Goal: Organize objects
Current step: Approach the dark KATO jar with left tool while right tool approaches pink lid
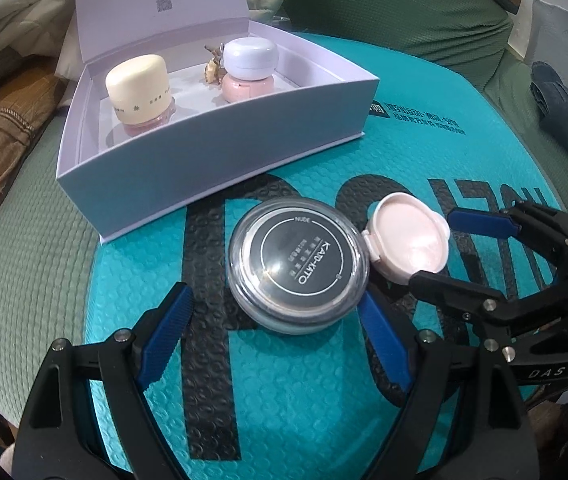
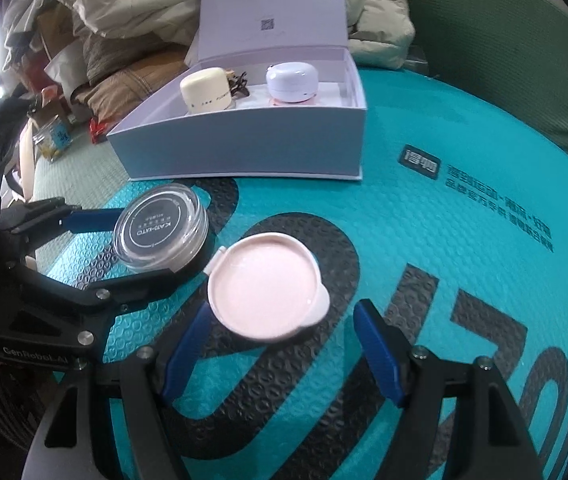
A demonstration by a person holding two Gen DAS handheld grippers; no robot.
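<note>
My left hand-held gripper straddles the clear jar on the teal mat, pads apart from it. My right hand-held gripper brackets the pink compact, released. The box stands open behind.

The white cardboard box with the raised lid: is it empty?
No. The white cardboard box holds a cream-capped jar and a lilac-lidded pink jar.

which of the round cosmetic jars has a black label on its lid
The clear plastic jar lying on the teal mat, outside the white box; the others have plain cream, lavender or pink tops.
</note>
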